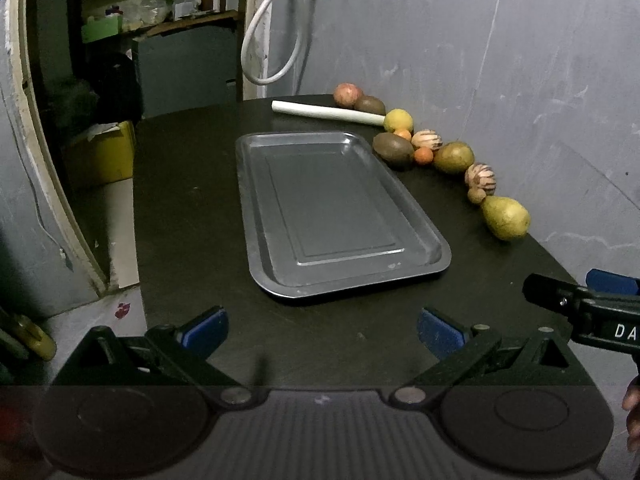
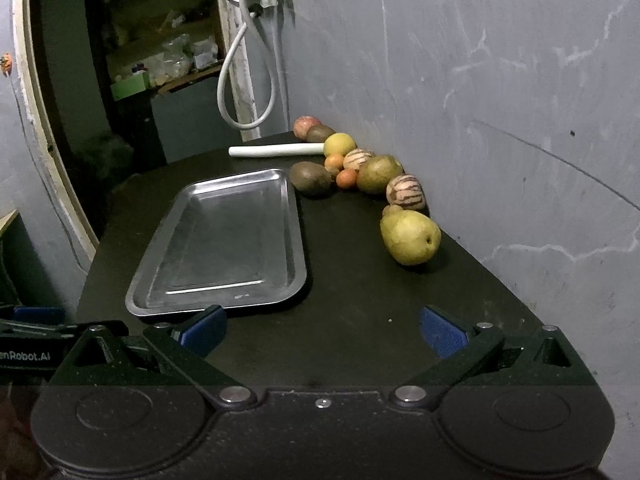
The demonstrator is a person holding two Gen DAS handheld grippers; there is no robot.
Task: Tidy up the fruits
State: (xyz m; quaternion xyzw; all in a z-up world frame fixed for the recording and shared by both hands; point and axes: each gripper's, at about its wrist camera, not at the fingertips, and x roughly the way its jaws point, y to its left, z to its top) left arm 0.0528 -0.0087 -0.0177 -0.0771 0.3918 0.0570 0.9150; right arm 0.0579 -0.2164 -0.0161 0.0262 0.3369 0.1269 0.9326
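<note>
A dark matte tabletop (image 1: 192, 208) carries a bare rectangular steel tray (image 1: 280, 280). Both the left gripper (image 1: 322, 330) and the right gripper (image 2: 323, 330) hover spread wide with nothing held, the left one's body reading "enRobot.AI". A row of mixed fruits lines the grey wall (image 2: 500, 120), ending at a large yellow-green pear (image 2: 410, 238); a white tube (image 1: 324, 111) lies farther back.

White tube (image 1: 326, 111) on table, looped hose (image 1: 272, 32) behind.

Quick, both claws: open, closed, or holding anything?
Left claw: open, holding nothing.
Right claw: open, holding nothing.
</note>
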